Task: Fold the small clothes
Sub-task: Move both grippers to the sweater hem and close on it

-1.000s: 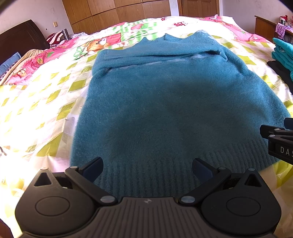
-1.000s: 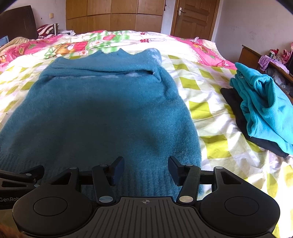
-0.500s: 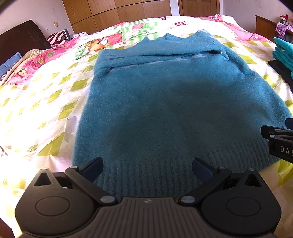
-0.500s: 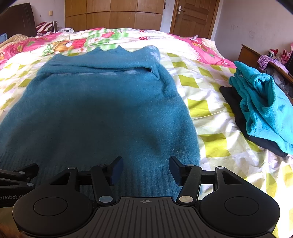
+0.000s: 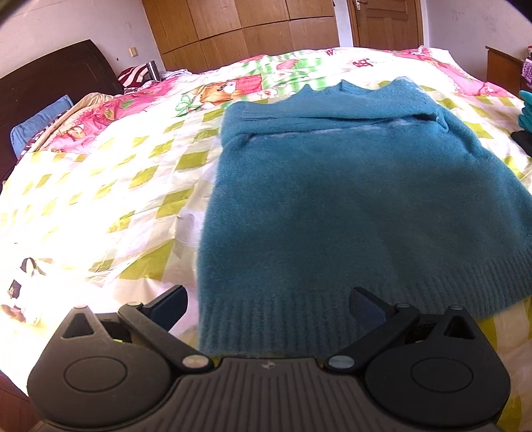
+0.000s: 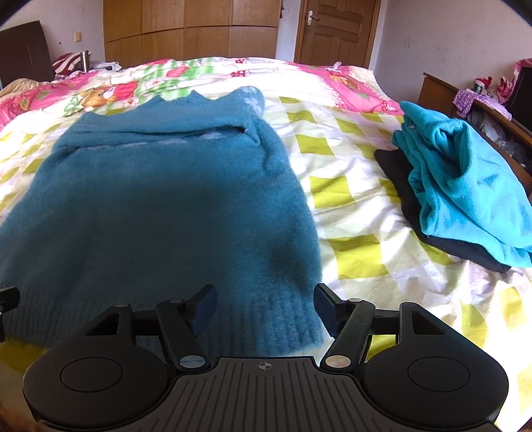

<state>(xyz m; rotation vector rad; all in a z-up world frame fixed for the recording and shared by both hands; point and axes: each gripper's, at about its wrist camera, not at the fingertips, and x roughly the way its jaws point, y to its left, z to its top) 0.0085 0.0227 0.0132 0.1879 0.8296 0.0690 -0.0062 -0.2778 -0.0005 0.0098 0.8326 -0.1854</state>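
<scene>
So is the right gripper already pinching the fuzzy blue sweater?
No, the right gripper is open, its fingers spread on either side of the hem corner of the blue sweater without closing on it.

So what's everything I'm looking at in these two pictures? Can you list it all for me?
sweater: one, teal, spread flat on the bed, sleeves folded across the chest, ribbed hem nearest the grippers
quilt: one, white with yellow-green checks and pink cartoon panels, covering the bed
fleece garment: one, turquoise, bunched on the bed's right side
dark garment: one, black, under the fleece
headboard: one, dark brown, far left
pillow: one, blue, by the headboard
wardrobe: wooden, along the back wall
door: one, brown, shut, back wall
left gripper: black, open, at the hem's left corner
right gripper: black, open, at the hem's right corner
</scene>
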